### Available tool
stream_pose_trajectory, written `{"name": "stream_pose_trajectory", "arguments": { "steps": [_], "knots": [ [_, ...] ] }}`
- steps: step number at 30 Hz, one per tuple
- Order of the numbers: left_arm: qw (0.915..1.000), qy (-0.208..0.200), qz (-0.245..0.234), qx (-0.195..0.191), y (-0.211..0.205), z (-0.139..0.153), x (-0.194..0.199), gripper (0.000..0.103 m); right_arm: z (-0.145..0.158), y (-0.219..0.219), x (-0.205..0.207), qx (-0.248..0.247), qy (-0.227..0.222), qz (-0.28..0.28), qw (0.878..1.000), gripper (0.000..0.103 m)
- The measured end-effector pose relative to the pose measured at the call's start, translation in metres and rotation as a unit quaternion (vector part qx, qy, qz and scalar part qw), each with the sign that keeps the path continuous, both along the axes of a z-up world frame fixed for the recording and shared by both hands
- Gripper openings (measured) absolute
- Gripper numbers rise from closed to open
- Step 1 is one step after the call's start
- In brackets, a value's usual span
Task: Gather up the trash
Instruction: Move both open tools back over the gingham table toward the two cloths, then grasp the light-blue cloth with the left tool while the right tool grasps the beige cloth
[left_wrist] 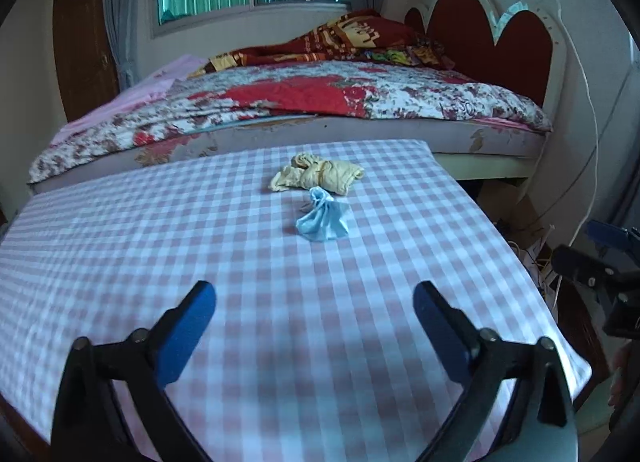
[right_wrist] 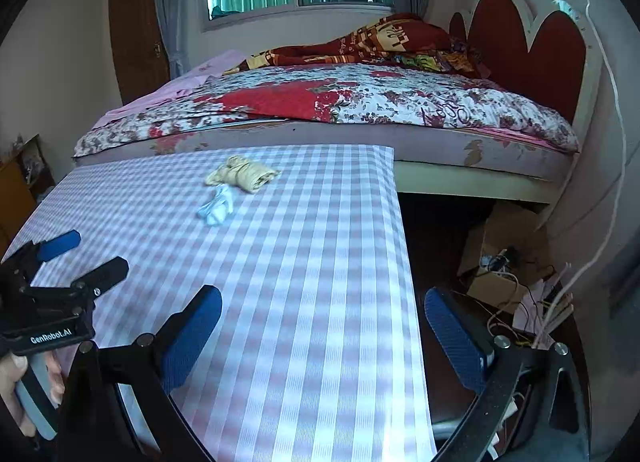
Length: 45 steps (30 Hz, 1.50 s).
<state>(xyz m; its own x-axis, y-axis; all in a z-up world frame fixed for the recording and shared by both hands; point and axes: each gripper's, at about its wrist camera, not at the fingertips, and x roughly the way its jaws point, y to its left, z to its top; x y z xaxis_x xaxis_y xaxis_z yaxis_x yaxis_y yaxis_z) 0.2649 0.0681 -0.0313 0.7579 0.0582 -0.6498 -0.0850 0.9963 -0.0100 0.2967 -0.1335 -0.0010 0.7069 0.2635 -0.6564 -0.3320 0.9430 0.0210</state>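
A crumpled pale blue piece of trash point(left_wrist: 322, 218) lies on the pink checked tablecloth point(left_wrist: 160, 230), just in front of a crumpled yellowish bundle point(left_wrist: 316, 177). Both also show in the right wrist view, the blue piece point(right_wrist: 217, 208) and the yellowish bundle point(right_wrist: 242, 175). My left gripper point(left_wrist: 314, 304) is open and empty, above the table well short of the trash. My right gripper point(right_wrist: 322, 312) is open and empty over the table's right edge. The left gripper also shows at the left of the right wrist view point(right_wrist: 86, 252).
A bed point(left_wrist: 320, 102) with a floral quilt and red heart headboard stands behind the table. To the right of the table, on the floor, are a cardboard box point(right_wrist: 504, 258), cables and papers. A white cord hangs down the wall.
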Motion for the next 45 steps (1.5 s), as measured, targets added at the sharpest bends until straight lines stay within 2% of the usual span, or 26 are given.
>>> {"name": "stream_pose_trajectory", "arguments": {
  "steps": [1,3,4,11,14,16,18,21,30,39,45],
  "knots": [
    [1.0,0.007,-0.002,-0.006,0.002,-0.005,0.013,0.092,-0.002,0.002,0.009,-0.001,0.003,0.0,1.0,0.102],
    [0.9998,0.016,-0.006,-0.013,0.003,-0.011,0.033,0.079,-0.008,0.008,0.031,-0.002,0.009,0.002,1.0,0.102],
    [0.9996,0.02,-0.009,-0.017,0.004,-0.014,0.044,0.077,-0.011,0.011,0.042,-0.006,0.011,0.004,1.0,0.102],
    [0.9982,0.048,-0.01,-0.035,0.011,-0.039,0.105,0.076,-0.037,0.034,0.114,-0.035,0.028,0.008,0.999,0.102],
    [0.9965,0.07,-0.009,-0.046,0.016,-0.05,0.125,0.061,-0.046,0.038,0.132,-0.038,0.035,0.01,0.999,0.102],
    [0.9955,0.081,-0.008,-0.049,0.021,-0.056,0.134,0.055,-0.05,0.041,0.139,-0.042,0.038,0.013,0.998,0.102],
    [0.9947,0.083,-0.01,-0.06,0.026,-0.059,0.137,0.042,-0.053,0.046,0.144,-0.045,0.039,0.019,0.998,0.102],
    [0.9941,0.079,-0.009,-0.074,0.035,-0.059,0.137,0.036,-0.054,0.052,0.146,-0.048,0.038,0.026,0.998,0.102],
    [0.9969,0.063,0.022,-0.042,0.081,-0.05,0.115,0.033,-0.053,0.083,0.15,-0.041,0.046,0.052,0.997,0.102],
    [0.996,0.061,0.057,-0.032,0.132,-0.051,0.115,0.033,-0.064,0.145,0.164,-0.052,0.054,0.094,0.993,0.102],
    [0.995,0.064,0.072,-0.028,0.156,-0.057,0.114,0.033,-0.068,0.176,0.185,-0.068,0.044,0.098,0.992,0.102]
  ]
}}
